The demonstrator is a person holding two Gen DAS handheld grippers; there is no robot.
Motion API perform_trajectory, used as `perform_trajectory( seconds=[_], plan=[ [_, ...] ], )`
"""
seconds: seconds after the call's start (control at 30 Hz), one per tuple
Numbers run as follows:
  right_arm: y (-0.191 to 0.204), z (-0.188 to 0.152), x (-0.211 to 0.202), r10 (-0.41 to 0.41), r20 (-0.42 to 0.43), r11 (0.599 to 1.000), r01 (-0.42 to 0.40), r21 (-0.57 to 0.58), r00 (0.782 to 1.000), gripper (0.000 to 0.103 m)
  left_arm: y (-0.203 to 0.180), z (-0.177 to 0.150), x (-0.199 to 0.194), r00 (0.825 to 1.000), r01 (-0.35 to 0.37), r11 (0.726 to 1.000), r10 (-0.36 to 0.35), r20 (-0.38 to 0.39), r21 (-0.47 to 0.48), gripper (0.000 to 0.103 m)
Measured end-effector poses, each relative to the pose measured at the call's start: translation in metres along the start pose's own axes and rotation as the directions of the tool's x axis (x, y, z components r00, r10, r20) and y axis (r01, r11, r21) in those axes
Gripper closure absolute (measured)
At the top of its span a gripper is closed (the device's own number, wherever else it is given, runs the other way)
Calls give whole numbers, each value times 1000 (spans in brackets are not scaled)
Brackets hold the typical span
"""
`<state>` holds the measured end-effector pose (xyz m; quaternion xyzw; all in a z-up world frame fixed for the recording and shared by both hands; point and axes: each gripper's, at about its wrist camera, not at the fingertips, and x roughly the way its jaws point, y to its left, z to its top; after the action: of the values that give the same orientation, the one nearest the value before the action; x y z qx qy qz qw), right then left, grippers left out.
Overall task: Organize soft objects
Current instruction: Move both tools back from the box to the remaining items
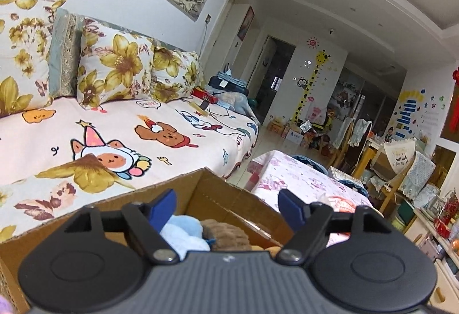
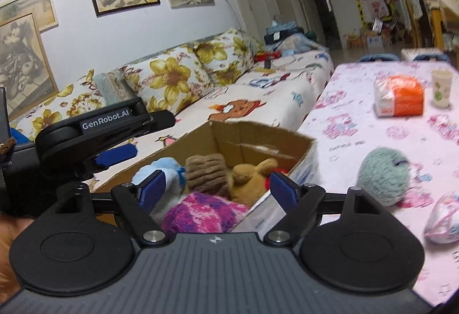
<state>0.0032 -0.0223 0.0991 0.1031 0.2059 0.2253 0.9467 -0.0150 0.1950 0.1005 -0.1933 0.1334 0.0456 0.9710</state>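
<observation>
An open cardboard box [image 2: 258, 141] stands on the pink-clothed table beside the sofa. Inside lie a light blue plush [image 2: 160, 167], a brown ribbed plush [image 2: 205, 170], a tan bunny [image 2: 252, 173] and a pink-purple fuzzy toy [image 2: 200, 213]. My right gripper [image 2: 218, 187] hovers open over the box's near end with nothing between its pads. A teal fuzzy ball [image 2: 383, 179] and a pink-white soft toy [image 2: 441, 219] lie on the table to its right. My left gripper [image 1: 226, 206] is open above the box [image 1: 218, 193], empty, over the blue plush [image 1: 183, 230] and the brown plush [image 1: 226, 233].
A sofa [image 2: 258, 90] with floral cushions runs along the left wall behind the box. On the table [image 2: 358, 124] farther right sit an orange-white pack [image 2: 398, 96] and a paper cup [image 2: 441, 87]. Chairs and cluttered shelves fill the far room.
</observation>
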Motion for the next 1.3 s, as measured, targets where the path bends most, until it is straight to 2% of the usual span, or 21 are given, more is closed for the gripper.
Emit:
perform_trajectory(
  seconds=[0.23,0.43,0.53,0.77,1.1,1.3],
  plan=[
    [-2,-3,-14,-57,32,998,57,-18,998,2,-11,-1,-3,1000,-3,999,3,8,47,16],
    [-10,-7,-11,-102,19,995,102,3,995,2,-20,-4,-3,1000,-6,995,5,9,99,11],
    [-13,-10,-13,-128,13,992,128,15,992,2,-26,-6,-6,1000,-14,991,11,24,131,5],
    [-18,-14,-18,-169,7,985,168,44,986,2,-36,-12,-3,1000,-8,985,5,17,171,5],
    [-21,-20,-25,-199,8,978,199,63,980,2,-69,-30,-7,1000,16,951,-21,14,308,5],
    [-23,-20,-25,-207,5,975,207,77,978,2,-84,-38,-7,999,33,935,-38,6,353,4]
  ],
)
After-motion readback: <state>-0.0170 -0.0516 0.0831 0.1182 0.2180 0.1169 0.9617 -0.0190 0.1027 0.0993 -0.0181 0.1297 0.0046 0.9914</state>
